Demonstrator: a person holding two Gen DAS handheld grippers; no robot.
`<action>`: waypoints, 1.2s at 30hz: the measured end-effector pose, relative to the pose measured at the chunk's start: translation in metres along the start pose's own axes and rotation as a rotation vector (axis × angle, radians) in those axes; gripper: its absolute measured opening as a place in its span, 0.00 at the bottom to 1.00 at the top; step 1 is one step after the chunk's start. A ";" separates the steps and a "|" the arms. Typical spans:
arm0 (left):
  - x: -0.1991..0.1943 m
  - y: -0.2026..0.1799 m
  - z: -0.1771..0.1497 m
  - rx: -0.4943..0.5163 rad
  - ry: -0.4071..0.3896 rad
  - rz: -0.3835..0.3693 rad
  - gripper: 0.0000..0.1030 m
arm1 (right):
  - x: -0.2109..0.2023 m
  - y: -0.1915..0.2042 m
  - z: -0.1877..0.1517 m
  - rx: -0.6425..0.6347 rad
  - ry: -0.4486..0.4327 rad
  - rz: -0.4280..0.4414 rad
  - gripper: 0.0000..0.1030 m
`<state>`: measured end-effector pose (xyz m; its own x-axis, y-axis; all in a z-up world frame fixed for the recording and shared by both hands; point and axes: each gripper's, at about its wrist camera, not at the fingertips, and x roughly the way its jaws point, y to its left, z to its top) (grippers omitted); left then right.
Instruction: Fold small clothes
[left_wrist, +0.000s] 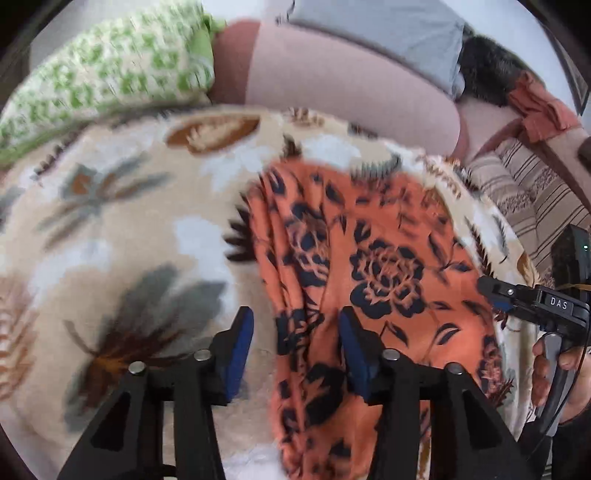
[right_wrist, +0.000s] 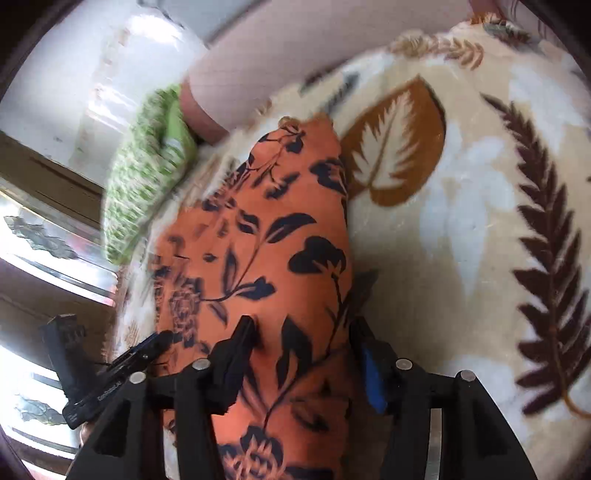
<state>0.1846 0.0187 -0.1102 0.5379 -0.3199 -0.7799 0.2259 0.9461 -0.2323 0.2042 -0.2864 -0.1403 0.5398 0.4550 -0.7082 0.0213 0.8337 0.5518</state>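
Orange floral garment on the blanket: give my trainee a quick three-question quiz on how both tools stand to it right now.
1. True or false: the left tool is clamped shut on the garment.
2. What lies under the garment? A) bare wood B) leaf-print blanket C) striped cushion
3. Fill in: in the right wrist view, the right tool has its fingers open on either side of the ____.

Key: 1 false, its fingers are apart, with the cloth's edge lying between them. 2 B. 3 garment.
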 end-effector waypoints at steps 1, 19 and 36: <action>-0.010 -0.002 0.002 0.010 -0.029 0.002 0.48 | -0.012 0.006 0.001 -0.025 -0.037 -0.003 0.55; -0.026 -0.028 0.004 0.019 0.018 0.157 0.77 | -0.044 0.053 -0.023 -0.004 -0.086 0.068 0.82; -0.157 -0.086 -0.065 0.040 -0.148 0.236 0.87 | -0.134 0.100 -0.153 -0.246 -0.096 -0.377 0.90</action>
<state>0.0279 -0.0093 -0.0050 0.6918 -0.0973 -0.7155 0.1099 0.9935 -0.0289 0.0051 -0.2160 -0.0582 0.6087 0.0842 -0.7889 0.0369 0.9903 0.1342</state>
